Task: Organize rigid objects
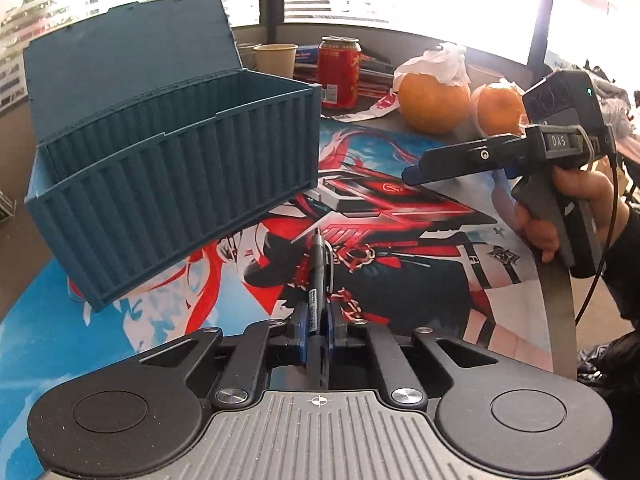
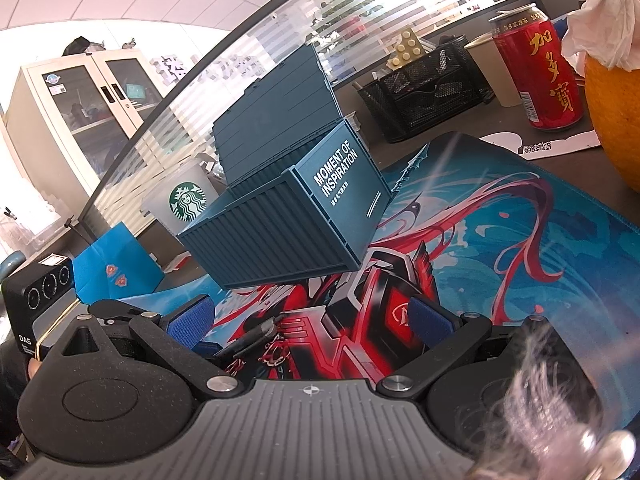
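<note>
**Pen pinched near its back end, box open beside it**

Your left gripper (image 1: 317,322) has its blue-padded fingers (image 1: 301,326) pressed in on a slim black marker pen (image 1: 319,276), which lies along the line of the fingers with its tip pointing away from you, over the printed red-and-blue desk mat (image 1: 420,248). The pinch sits toward the rear of the barrel, so most of the pen's length sticks out in front.

Expect the pen to be light and stiff, with a smooth round barrel. Round and smooth means it may roll or swivel between the pads, and with so much length ahead of the grip the tip will likely dip if you tilt quickly. A hold nearer the middle would probably be steadier; if you keep this one, move gently and keep the squeeze firm.

The teal ribbed plastic box shaped like a shipping container (image 1: 176,184) stands just left of the pen with its hinged lid (image 1: 128,44) thrown back, so the inside looks reachable from above. It is rigid and probably light, so a knock from the pen tip could shift it.

Your right gripper (image 2: 310,326) hangs nearby over the mat with its fingers spread wide and nothing between them; from the left camera you can see your hand (image 1: 560,216) wrapped round its handle.
</note>
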A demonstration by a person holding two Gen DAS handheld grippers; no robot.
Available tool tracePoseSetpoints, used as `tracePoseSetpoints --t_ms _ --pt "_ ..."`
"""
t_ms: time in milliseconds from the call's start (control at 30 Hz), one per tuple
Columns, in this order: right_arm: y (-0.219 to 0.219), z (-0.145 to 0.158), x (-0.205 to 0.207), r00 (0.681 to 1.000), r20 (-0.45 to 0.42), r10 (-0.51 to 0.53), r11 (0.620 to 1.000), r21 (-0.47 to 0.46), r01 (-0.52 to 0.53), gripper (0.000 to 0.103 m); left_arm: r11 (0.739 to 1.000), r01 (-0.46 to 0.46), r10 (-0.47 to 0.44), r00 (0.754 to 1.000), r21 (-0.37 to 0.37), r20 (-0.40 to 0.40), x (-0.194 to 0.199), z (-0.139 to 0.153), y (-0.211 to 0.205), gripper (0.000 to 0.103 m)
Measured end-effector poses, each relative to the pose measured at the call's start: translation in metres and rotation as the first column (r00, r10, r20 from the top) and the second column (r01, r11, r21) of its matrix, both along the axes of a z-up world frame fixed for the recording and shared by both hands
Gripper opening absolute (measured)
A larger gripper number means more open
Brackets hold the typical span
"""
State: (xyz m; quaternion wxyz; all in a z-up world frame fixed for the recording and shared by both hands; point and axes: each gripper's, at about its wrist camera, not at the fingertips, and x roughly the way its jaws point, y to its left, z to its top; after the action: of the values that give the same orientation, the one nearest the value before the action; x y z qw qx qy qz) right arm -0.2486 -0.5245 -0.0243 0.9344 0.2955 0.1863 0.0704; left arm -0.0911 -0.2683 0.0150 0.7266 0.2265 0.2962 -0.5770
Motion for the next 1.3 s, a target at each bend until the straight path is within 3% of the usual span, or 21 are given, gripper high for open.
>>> tracePoseSetpoints --t_ms 367,933,1300 --pt "0.001 0.0 0.0 1.0 -0.001 0.002 1.0 -0.002 -0.002 0.103 1.0 0.019 -0.018 0.999 -0.021 0.04 -0.004 0.025 -0.002 0.007" --pt "0.001 0.001 0.0 1.0 0.0 0.005 1.0 -0.004 -0.005 0.103 0.997 0.065 -0.054 0.981 -0.049 0.187 0.006 0.09 -0.007 0.007" --pt "0.003 0.003 0.001 1.0 0.003 0.01 1.0 -0.006 -0.01 0.103 0.995 0.088 -0.078 0.971 -0.034 0.228 0.021 0.109 -0.024 0.008"
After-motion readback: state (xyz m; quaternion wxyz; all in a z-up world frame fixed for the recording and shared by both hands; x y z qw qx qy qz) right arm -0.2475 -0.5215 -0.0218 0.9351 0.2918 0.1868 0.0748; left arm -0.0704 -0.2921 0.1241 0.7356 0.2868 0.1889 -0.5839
